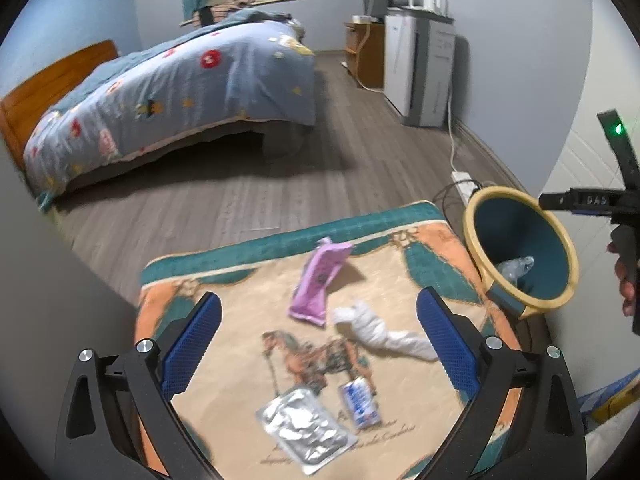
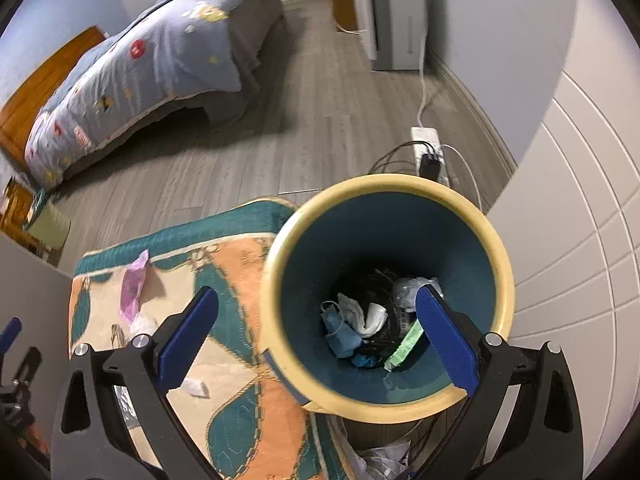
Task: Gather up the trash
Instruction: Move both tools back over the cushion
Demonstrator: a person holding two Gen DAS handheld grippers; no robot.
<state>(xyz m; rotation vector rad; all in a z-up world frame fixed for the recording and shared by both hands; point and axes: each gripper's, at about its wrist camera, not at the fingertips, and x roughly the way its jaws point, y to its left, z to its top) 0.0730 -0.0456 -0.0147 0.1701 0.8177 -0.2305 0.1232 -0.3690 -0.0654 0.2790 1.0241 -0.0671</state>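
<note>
Both tongs wide open, empty. Left tongs (image 1: 318, 344) over rug (image 1: 240, 276), nearest remaining trash: white crumpled tissue (image 1: 384, 332) dead ahead between pads (long axis across). Right tongs (image 2: 318, 336) at bin (image 2: 280, 248) mouth; left takes next.

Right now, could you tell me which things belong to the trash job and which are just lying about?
Job: purple wrapper, white tissue, silver pouch, blue-white packet, trash bin.
Lying about: bed, power strip, patterned mat.

Purple wrapper (image 1: 319, 282) flat on rug (image 1: 424, 276)
</note>
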